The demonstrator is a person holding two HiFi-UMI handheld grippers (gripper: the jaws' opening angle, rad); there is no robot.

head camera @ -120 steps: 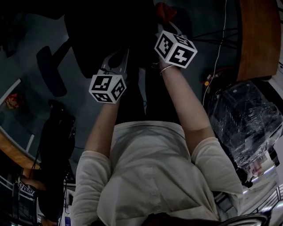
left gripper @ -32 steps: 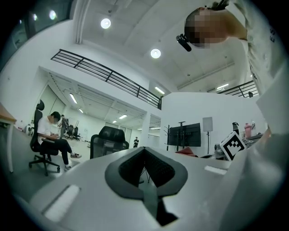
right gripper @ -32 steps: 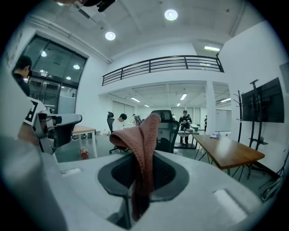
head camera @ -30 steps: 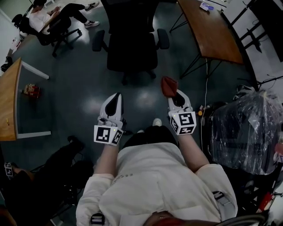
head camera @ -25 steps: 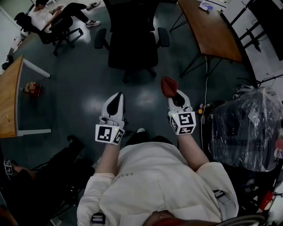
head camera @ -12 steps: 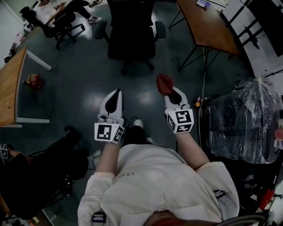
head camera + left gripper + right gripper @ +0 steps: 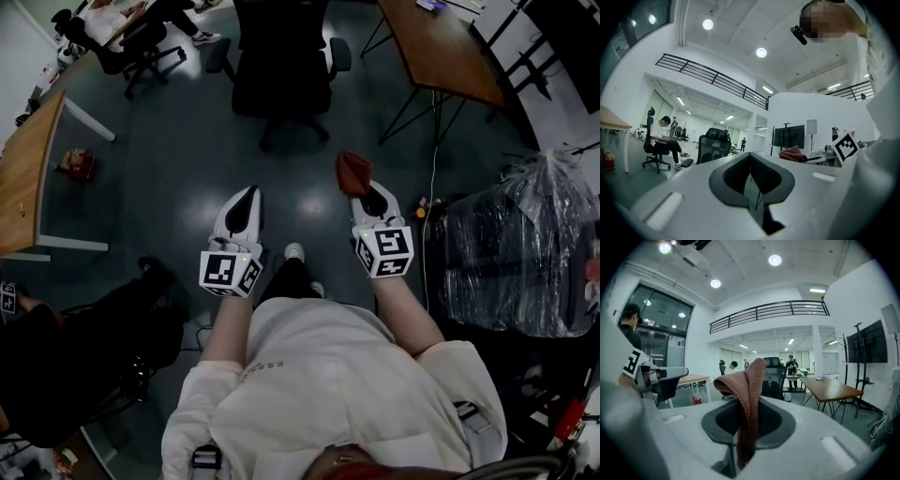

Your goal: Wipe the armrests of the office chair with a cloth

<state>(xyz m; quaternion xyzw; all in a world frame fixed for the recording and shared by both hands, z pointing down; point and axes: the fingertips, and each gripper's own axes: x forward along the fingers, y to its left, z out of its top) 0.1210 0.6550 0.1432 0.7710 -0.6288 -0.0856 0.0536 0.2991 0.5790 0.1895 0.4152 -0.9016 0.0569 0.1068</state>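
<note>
The right gripper [image 7: 364, 192] is clenched on a red cloth [image 7: 353, 172], which sticks out past its jaws and folds over ahead of them. The left gripper [image 7: 247, 195], level with it on its left, has its jaws pressed together on nothing. The black office chair [image 7: 281, 80] stands well ahead of both grippers, its armrests [image 7: 339, 58] untouched. A wooden desk [image 7: 448, 58] lies ahead to the right.

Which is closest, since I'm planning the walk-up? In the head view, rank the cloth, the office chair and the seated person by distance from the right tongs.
1. cloth: clamped in the right tongs, bunched at their tip.
2. office chair: ahead and slightly left, across open floor.
3. seated person: far upper-left corner of the view.
</note>
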